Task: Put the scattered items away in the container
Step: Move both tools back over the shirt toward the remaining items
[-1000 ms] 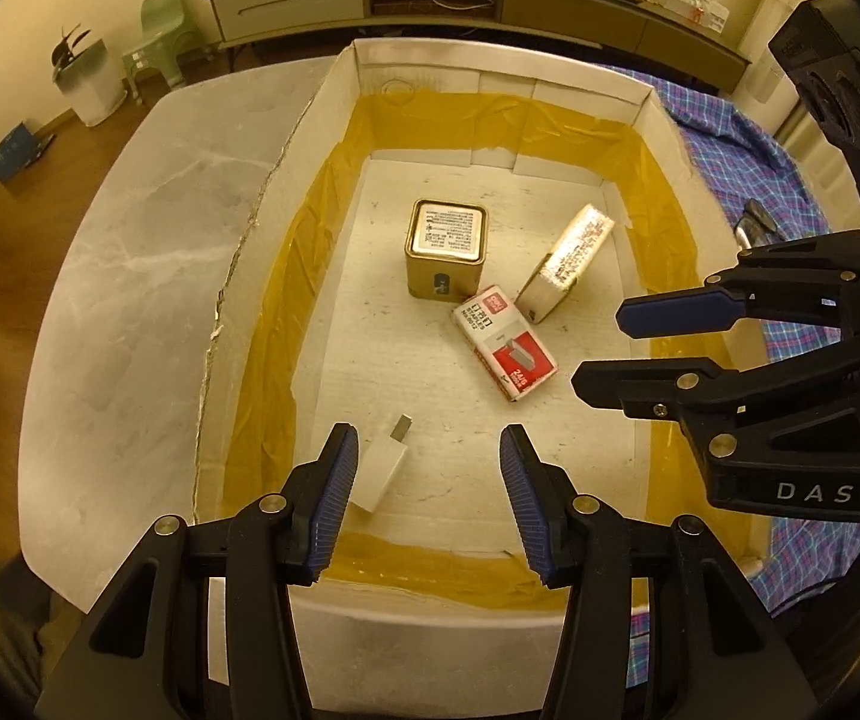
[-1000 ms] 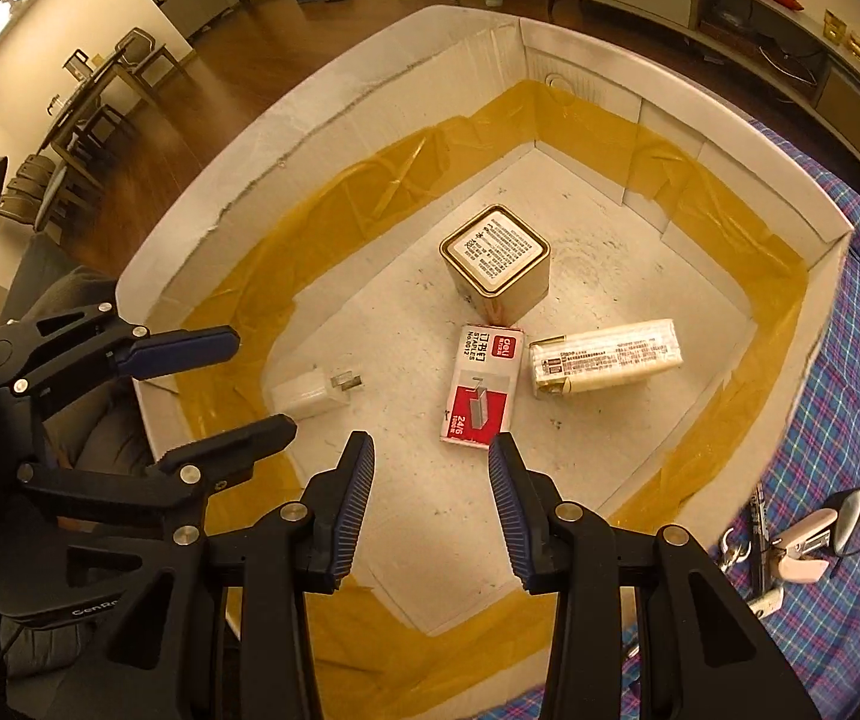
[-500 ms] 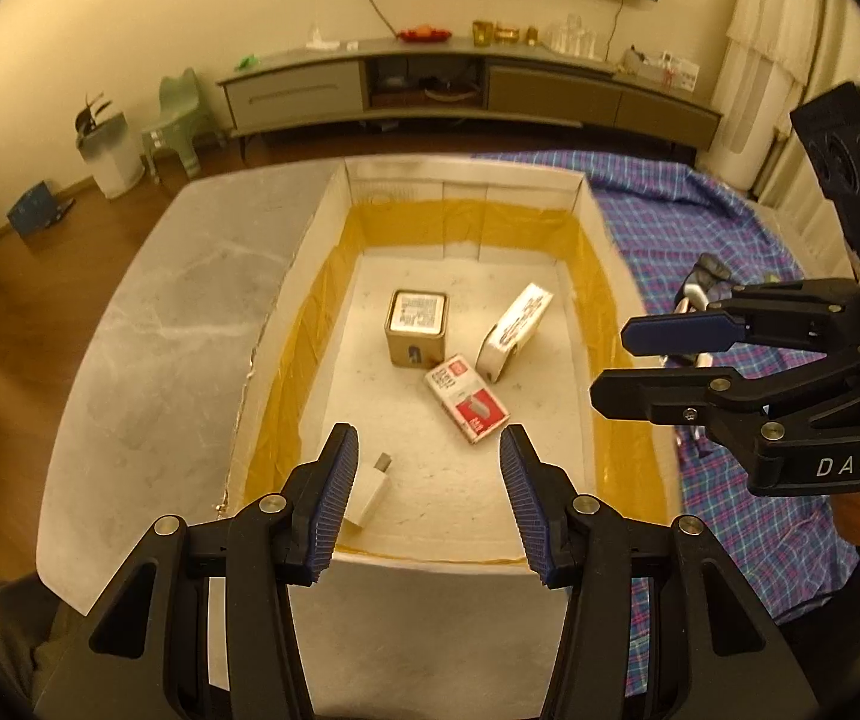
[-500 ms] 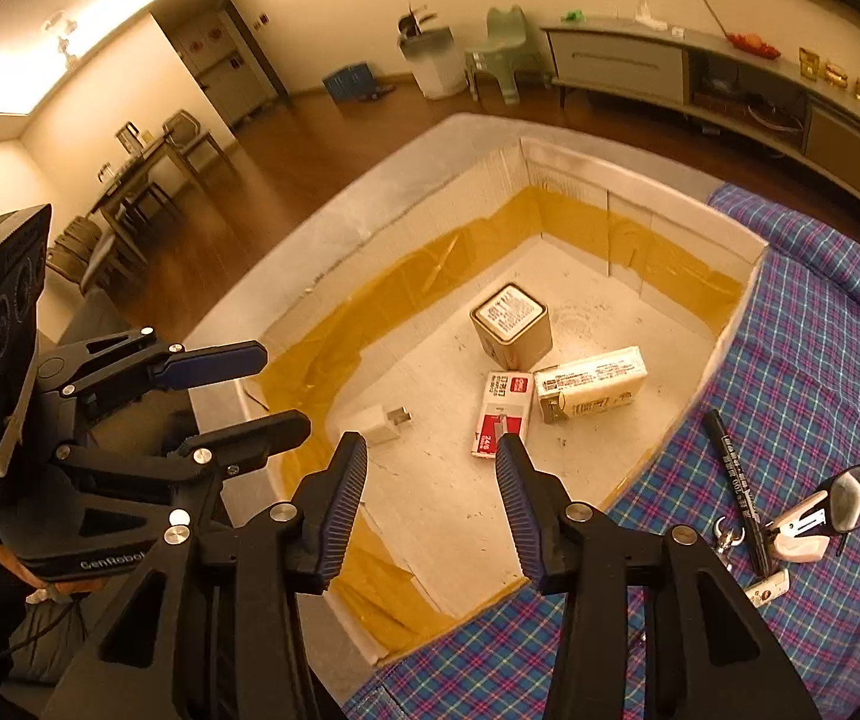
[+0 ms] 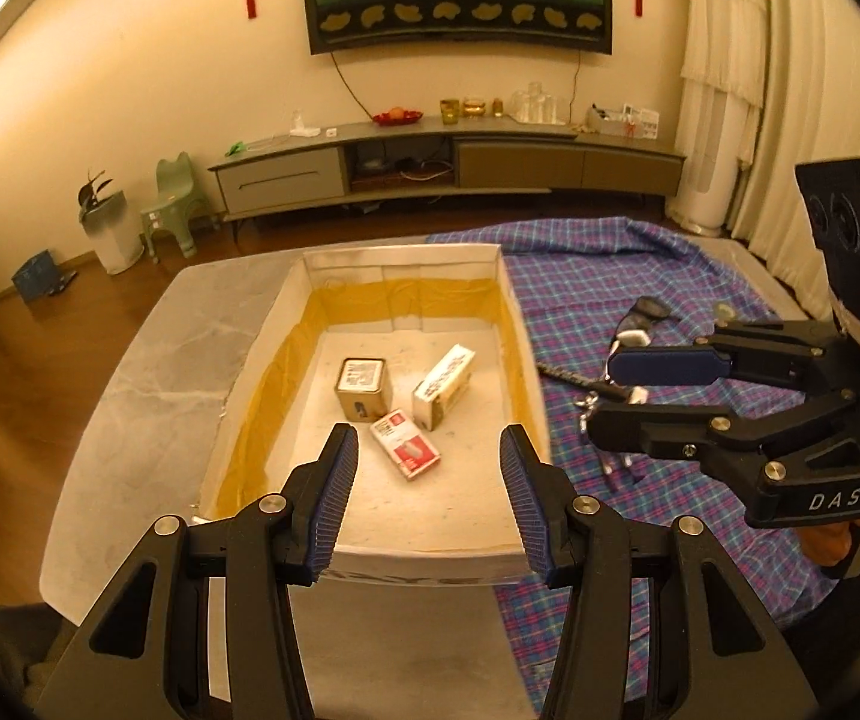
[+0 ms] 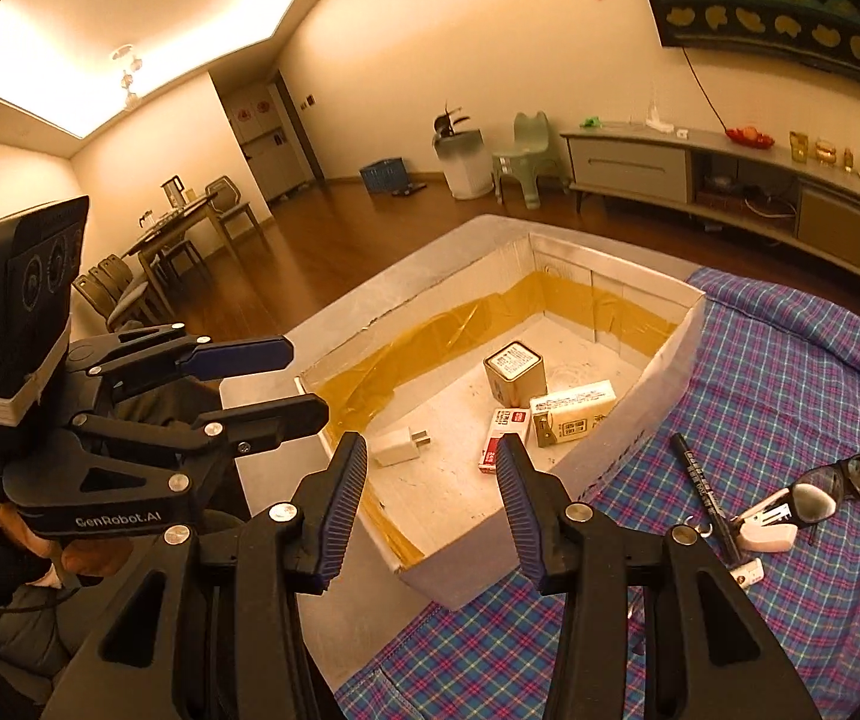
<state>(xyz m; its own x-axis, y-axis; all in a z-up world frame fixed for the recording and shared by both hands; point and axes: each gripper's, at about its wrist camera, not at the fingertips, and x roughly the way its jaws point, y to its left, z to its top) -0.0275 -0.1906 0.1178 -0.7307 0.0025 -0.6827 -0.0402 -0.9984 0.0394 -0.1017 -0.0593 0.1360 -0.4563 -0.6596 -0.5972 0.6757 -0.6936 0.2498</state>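
A white cardboard box lined with yellow tape holds a gold square tin, a white carton, a red-and-white staples box and a white charger plug. On the plaid cloth lie a black marker, dark glasses, a white stapler and keys. My left gripper hangs open above the box's near end, empty. My right gripper is open and empty, above the box's cloth-side edge.
The box sits on a grey marble table, with the plaid cloth covering the table's right part. A low TV cabinet, a green stool and a white bin stand across the wooden floor.
Both grippers have drawn back and upward from low over the box, tilting up so the room shows. The right jaws stand a little wider. The items in the box have not moved.
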